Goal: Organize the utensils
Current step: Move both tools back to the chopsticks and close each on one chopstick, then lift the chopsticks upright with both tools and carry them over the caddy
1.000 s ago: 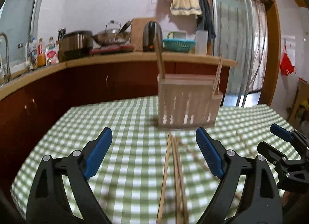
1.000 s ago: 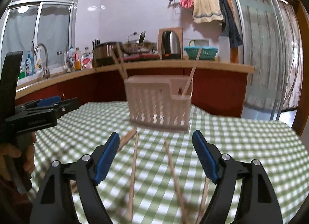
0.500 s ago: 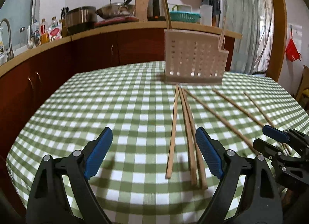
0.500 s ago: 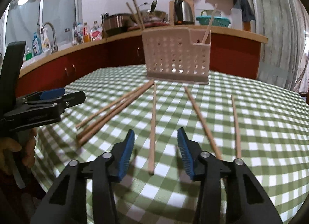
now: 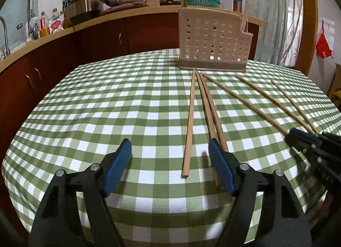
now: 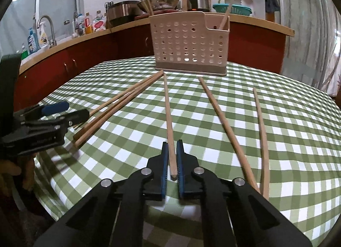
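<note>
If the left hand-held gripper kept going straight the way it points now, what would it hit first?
Probably the checked tablecloth: the left hand-held gripper, jaws closing, tilts down at it, with one chopstick lying between them. Depth is unclear.

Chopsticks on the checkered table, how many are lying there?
6. Three chopsticks lie bunched on the left by the left gripper. One chopstick is clamped in the right gripper. Two more lie on the right. Others stand in the holder.

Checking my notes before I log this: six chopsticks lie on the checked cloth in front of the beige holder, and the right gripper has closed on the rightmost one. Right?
Not quite. The right gripper has closed on the fourth chopstick from the left, not the rightmost; two more lie to its right. The right wrist view shows it. Six on the checked cloth before the beige holder is correct.
</note>
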`<state>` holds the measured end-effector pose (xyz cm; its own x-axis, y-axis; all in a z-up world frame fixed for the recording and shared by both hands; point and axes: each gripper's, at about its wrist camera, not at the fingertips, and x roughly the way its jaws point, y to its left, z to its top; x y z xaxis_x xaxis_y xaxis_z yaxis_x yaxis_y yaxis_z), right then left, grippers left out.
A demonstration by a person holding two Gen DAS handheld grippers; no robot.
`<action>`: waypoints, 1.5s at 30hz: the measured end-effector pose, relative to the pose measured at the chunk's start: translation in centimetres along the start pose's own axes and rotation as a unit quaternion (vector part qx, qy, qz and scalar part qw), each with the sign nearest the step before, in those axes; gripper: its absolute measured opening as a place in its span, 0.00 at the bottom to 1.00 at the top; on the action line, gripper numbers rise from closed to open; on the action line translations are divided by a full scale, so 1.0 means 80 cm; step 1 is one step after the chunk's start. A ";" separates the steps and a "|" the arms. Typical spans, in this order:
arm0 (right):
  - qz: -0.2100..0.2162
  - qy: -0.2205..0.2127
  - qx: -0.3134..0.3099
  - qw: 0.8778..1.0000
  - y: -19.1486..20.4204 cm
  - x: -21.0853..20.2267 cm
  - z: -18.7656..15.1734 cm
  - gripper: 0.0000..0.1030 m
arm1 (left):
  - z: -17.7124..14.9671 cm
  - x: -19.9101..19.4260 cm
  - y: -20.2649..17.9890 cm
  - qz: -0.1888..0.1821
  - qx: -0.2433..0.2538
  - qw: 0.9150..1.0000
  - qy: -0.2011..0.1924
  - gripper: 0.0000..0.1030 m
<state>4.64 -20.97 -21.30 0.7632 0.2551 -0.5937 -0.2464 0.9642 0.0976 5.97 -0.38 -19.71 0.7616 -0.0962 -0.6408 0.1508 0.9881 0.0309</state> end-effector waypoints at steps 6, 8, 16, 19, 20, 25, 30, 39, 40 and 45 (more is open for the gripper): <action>-0.005 0.000 0.009 1.000 -0.007 -0.001 0.000 0.07 | -0.004 0.010 0.000 -0.003 -0.005 1.000 0.013 0.55; -0.004 0.000 0.010 1.000 -0.007 0.000 0.001 0.07 | -0.003 0.012 -0.001 -0.006 -0.004 1.000 0.012 0.51; -0.004 0.001 0.009 1.000 -0.007 0.000 0.001 0.07 | -0.003 0.009 -0.015 -0.028 0.024 0.999 0.007 0.10; -0.005 0.000 0.009 1.000 -0.007 0.000 0.001 0.07 | -0.003 0.008 -0.017 -0.029 0.026 0.999 0.009 0.06; -0.005 -0.001 0.009 1.000 -0.007 -0.001 0.001 0.07 | -0.003 0.007 -0.015 -0.030 0.024 0.999 0.009 0.06; -0.006 -0.009 0.006 1.000 -0.006 -0.008 0.004 0.07 | 0.002 -0.005 -0.010 -0.029 0.021 0.999 -0.002 0.06; -0.009 -0.024 0.009 1.000 -0.008 -0.022 0.010 0.07 | 0.007 -0.023 -0.009 -0.032 0.021 0.999 -0.016 0.06; -0.016 -0.063 0.009 0.998 -0.009 -0.055 0.025 0.07 | 0.021 -0.061 -0.006 -0.029 0.017 0.998 -0.056 0.06; -0.016 -0.067 0.008 0.998 -0.009 -0.058 0.027 0.07 | 0.023 -0.066 -0.006 -0.029 0.016 0.998 -0.061 0.06; -0.018 -0.089 0.004 0.996 -0.006 -0.077 0.039 0.07 | 0.033 -0.088 -0.004 -0.028 0.012 0.996 -0.085 0.06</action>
<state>1.90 -22.76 -15.21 0.8651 0.2288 -0.4463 -0.2133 0.9732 0.0856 2.23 -0.35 -13.20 0.8471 -0.1718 -0.5029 0.2094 0.9777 0.0187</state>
